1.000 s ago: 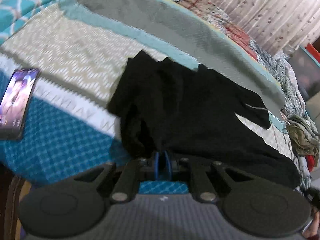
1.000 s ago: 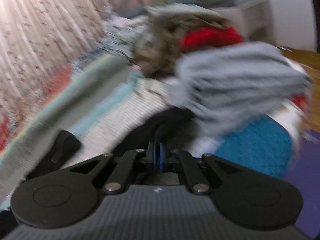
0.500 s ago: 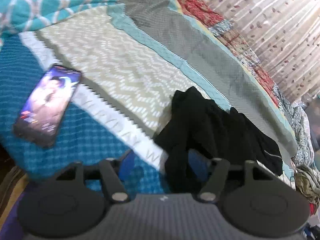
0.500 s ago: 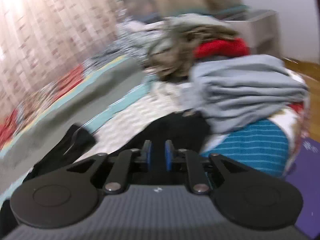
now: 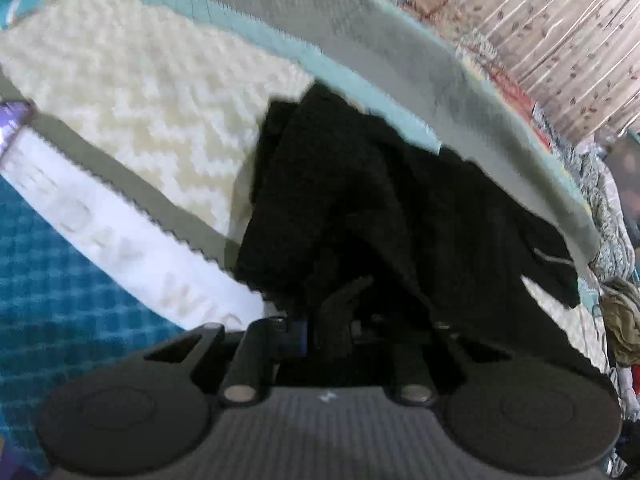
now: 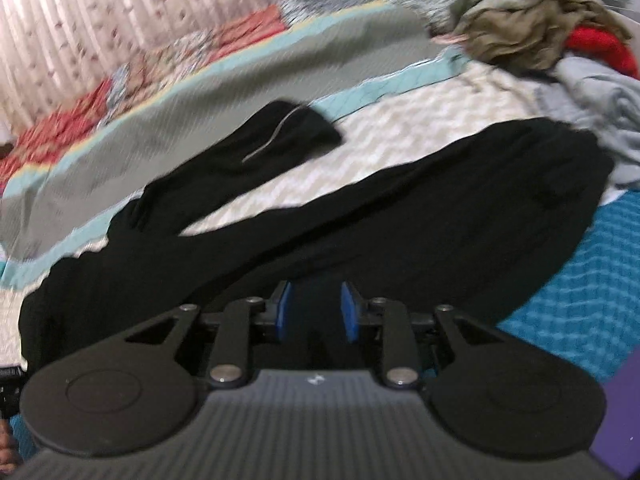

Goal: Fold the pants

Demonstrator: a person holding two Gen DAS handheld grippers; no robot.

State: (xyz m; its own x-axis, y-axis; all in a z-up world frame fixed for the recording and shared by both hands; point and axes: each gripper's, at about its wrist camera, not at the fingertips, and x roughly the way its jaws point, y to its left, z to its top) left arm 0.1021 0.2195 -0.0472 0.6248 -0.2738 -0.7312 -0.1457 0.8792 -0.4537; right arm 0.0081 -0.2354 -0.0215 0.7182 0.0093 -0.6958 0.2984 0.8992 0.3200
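Black pants (image 5: 360, 200) lie on the bed, bunched at the waist end in the left wrist view. In the right wrist view the pants (image 6: 360, 208) show two legs spread apart, one reaching far left, one far right. My left gripper (image 5: 332, 328) sits at the near edge of the bunched fabric, with black cloth over and between its fingers; its blue pads are mostly hidden. My right gripper (image 6: 316, 308) is open, its blue pads (image 6: 285, 308) apart, just over the near edge of the pants.
The bed has a patterned cover (image 5: 140, 100) of cream, teal, grey and blue bands. A pile of clothes (image 6: 540, 28), olive, red and grey, lies at the far right. A curtain (image 6: 100, 12) hangs behind the bed. A phone edge (image 5: 10, 124) shows at left.
My left gripper, open half a second ago, has moved right onto the bunched waist end, and cloth now covers its fingers. My right gripper has opened wider and dropped toward the pants.
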